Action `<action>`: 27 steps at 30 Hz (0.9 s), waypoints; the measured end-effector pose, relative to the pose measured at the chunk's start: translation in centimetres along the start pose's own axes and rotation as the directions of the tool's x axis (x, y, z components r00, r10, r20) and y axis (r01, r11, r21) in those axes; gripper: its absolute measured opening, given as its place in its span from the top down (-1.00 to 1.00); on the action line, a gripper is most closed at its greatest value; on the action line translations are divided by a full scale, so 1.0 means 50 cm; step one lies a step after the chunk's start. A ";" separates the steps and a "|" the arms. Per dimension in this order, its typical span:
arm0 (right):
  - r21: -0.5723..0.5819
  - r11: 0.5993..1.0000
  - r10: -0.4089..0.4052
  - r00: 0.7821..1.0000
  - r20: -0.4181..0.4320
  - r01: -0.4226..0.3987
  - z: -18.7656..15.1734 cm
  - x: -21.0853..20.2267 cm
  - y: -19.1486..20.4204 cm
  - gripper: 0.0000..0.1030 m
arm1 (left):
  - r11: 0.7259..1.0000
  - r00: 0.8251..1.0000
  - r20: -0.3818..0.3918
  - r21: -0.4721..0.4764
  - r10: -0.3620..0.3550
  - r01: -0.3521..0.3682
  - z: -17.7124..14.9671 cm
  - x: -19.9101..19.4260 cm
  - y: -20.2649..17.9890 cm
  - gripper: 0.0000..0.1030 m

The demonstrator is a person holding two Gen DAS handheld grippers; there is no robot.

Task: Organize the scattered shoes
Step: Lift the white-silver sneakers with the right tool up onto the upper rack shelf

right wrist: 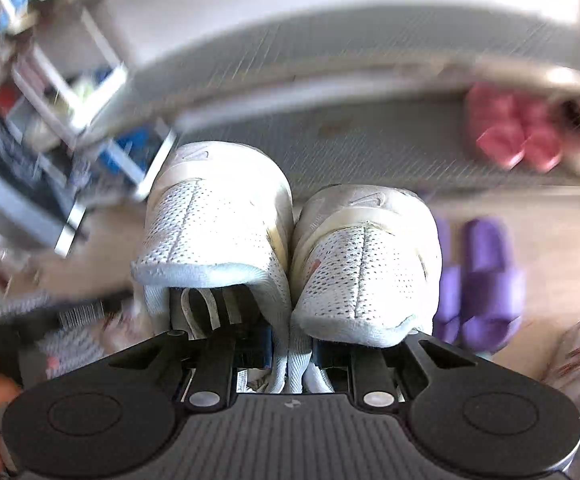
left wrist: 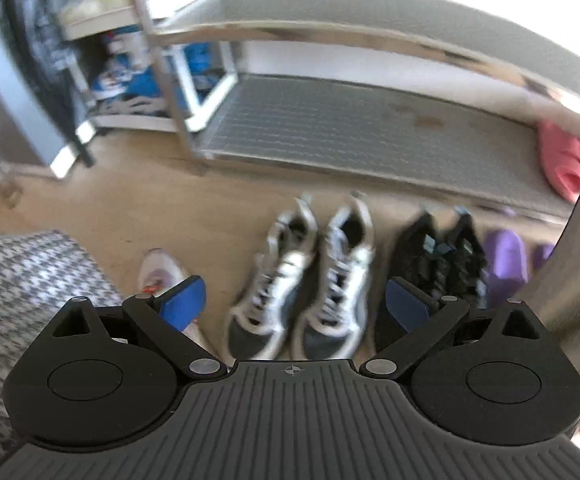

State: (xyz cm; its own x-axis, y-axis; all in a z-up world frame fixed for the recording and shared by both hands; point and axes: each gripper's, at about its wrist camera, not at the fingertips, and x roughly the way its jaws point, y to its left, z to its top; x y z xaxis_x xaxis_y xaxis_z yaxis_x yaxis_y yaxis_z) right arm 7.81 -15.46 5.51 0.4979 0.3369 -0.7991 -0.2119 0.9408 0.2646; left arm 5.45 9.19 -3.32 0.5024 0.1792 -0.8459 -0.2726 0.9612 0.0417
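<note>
My right gripper (right wrist: 292,350) is shut on a pair of white mesh sneakers (right wrist: 281,232), pinching their inner collars together and holding them up in front of the metal shoe rack (right wrist: 370,140). My left gripper (left wrist: 294,300) is open and empty above the floor. Under it stand a grey-and-white pair of sneakers (left wrist: 306,280), a black pair (left wrist: 434,264) to their right, and a single white shoe (left wrist: 157,276) to the left. Purple slippers (left wrist: 506,256) lie beside the black pair; they also show in the right wrist view (right wrist: 478,280).
The rack's lower shelf (left wrist: 350,128) holds pink slippers (left wrist: 566,160) at its right end, also seen in the right wrist view (right wrist: 514,136). A houndstooth cloth (left wrist: 21,280) lies at left. A white storage rack (left wrist: 137,68) with clutter stands at far left. The floor is wood.
</note>
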 end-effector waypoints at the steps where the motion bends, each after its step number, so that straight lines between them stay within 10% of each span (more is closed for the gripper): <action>1: 0.000 1.000 -0.031 0.999 0.035 0.031 0.015 -0.026 -0.024 0.64 | 0.999 1.000 -0.006 0.031 -0.019 0.020 -0.004 -0.002 -0.015 -0.88; 12: 0.024 0.975 -0.220 0.951 0.218 0.220 0.186 -0.028 -0.258 0.64 | 0.837 0.947 0.125 0.512 -0.296 0.194 0.147 -0.063 -0.260 -0.94; 16: 0.025 0.971 -0.236 0.928 0.289 0.240 0.304 -0.009 -0.292 0.64 | 0.840 0.932 0.167 0.505 -0.322 0.199 0.211 -0.002 -0.292 -0.94; 21: 0.015 0.957 -0.275 0.893 0.355 0.289 0.469 0.095 -0.321 0.60 | 0.865 0.946 0.017 0.412 -0.323 0.288 0.249 0.067 -0.295 -0.92; 27: 0.088 0.922 -0.372 0.804 0.463 0.376 0.502 0.270 -0.386 -0.33 | 0.856 0.945 0.010 0.427 -0.326 0.291 0.263 0.084 -0.291 -0.92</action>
State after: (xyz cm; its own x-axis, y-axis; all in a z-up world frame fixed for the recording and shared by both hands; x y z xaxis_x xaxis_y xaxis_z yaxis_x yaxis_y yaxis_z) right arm 39.74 -28.15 3.18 0.8687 -0.0619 -0.4914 0.0658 0.9978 -0.0094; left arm 22.31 -1.28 -0.47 0.5725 -0.1422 -0.8075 0.2635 0.9645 0.0169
